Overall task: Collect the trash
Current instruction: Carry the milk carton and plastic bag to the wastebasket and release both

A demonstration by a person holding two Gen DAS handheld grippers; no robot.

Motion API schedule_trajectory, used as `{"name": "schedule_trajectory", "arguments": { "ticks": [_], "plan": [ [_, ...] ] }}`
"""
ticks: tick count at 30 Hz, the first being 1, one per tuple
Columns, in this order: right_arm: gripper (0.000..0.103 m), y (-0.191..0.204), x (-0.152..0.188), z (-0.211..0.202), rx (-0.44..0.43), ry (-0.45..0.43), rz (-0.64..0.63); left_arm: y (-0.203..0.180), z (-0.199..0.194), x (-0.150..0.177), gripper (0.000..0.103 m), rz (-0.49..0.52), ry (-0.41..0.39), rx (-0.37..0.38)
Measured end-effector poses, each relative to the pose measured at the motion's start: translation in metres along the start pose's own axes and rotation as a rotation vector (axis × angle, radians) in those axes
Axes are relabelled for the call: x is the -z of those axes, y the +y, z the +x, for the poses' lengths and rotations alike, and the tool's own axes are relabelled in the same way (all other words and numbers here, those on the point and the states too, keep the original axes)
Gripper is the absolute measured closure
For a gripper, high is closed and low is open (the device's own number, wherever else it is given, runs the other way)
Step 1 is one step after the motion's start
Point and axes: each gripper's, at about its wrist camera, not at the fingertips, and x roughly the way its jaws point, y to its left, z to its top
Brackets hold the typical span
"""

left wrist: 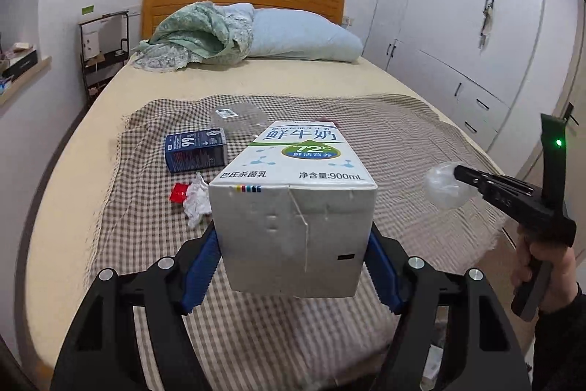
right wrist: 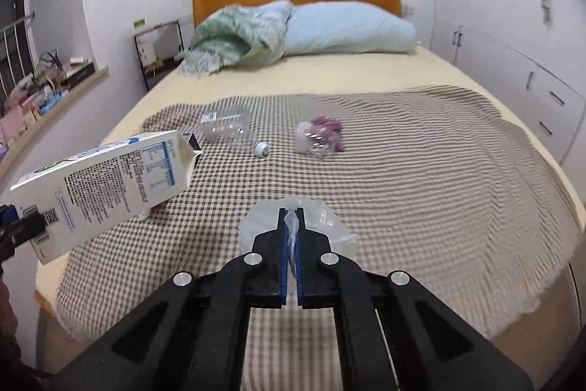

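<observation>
**Milk carton and clear plastic held above the checked blanket**

Reading left to right in the left wrist view: dark blue box (left wrist: 195, 150) lying flat on the checked blanket (left wrist: 403, 141), printed "99%" sideways, other print too small to read. Just in front of it, a red scrap (left wrist: 178, 191) beside crumpled white tissue (left wrist: 196, 198). Behind the box, a clear plastic bottle (left wrist: 238, 118) on its side with a small white label, unreadable.

Centre: white milk carton (left wrist: 293, 207) marked "鲜牛奶", "72°C", "巴氏杀菌乳" and "净含量:900mL", pinched at its base between the blue-padded fingers of the left gripper (left wrist: 293, 266), held off the bed, spout end pointing away toward the headboard.

Right: right gripper (left wrist: 457, 173) reaching in from the side, gripped from below by the right hand (left wrist: 545, 266), green light lit on its upright stalk, fingers pressed on a wad of clear plastic wrap (left wrist: 445, 185).

In the right wrist view: carton (right wrist: 106, 185) tilted at the left edge, nutrition table facing out; bottle (right wrist: 227, 127) with its loose cap (right wrist: 262, 149) just beside; a purple-and-white wrapper (right wrist: 320, 134) farther right; fingers nearly together, clamping the plastic wrap (right wrist: 293, 226) above the blanket.
</observation>
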Motion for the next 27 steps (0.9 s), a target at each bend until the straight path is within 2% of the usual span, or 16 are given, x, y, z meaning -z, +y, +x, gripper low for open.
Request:
{"name": "schedule_trajectory", "arguments": {
  "ticks": [5, 11, 14, 17, 21, 26, 27],
  "plan": [
    [0.100, -0.050, 0.039, -0.073, 0.051, -0.034, 0.017, -0.058, -0.042, 0.024, 0.034, 0.109, 0.002, 0.016],
    [0.100, -0.134, 0.105, -0.133, 0.122, -0.025, 0.134, -0.143, -0.062, 0.054, 0.033, 0.179, 0.059, 0.157],
    [0.100, -0.176, 0.152, -0.153, 0.150, -0.001, 0.205, -0.182, -0.061, 0.071, 0.033, 0.222, 0.090, 0.221],
    [0.100, -0.218, 0.210, -0.150, 0.164, 0.068, 0.301, -0.229, -0.044, 0.099, 0.033, 0.316, 0.170, 0.285],
    [0.100, -0.261, 0.302, -0.127, 0.213, 0.197, 0.443, -0.285, 0.000, 0.147, 0.033, 0.404, 0.333, 0.309],
    [0.100, -0.282, 0.404, -0.097, 0.236, 0.327, 0.588, -0.342, 0.068, 0.202, 0.033, 0.437, 0.557, 0.339],
    [0.100, -0.284, 0.416, -0.095, 0.240, 0.340, 0.606, -0.350, 0.078, 0.211, 0.033, 0.444, 0.587, 0.343]
  ]
}}
